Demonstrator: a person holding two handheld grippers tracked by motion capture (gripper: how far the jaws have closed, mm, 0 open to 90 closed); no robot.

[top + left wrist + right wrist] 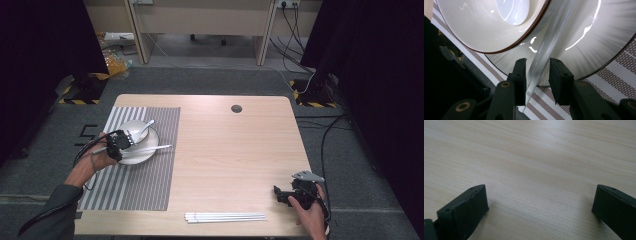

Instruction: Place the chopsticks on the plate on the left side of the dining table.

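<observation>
Left gripper: parted a little around the near end of a white chopstick; one pad brushing the stick at most, the other clear of it, no pinch.
Right gripper: spread wide over bare table, holding nothing, near the front right corner.
Chopstick: lying across the plate, handle end overhanging the rim toward the striped placemat; in the high view, tip pointing right past the plate edge.
Bowl: sitting on the plate, just beside the stick, with a white spoon inside.
Spare chopsticks: a white bundle at the front edge of the table, well apart from the plate, nearer the right gripper.
Step in hand: by the look of it, releasing the stick just laid on the plate; place setting partly done.
Next move: likely backing the left gripper straight off along the stick without nudging it or the bowl, then fetching from the bundle.
Risk: stick rolling on the glazed rim if clipped by a pad.
</observation>
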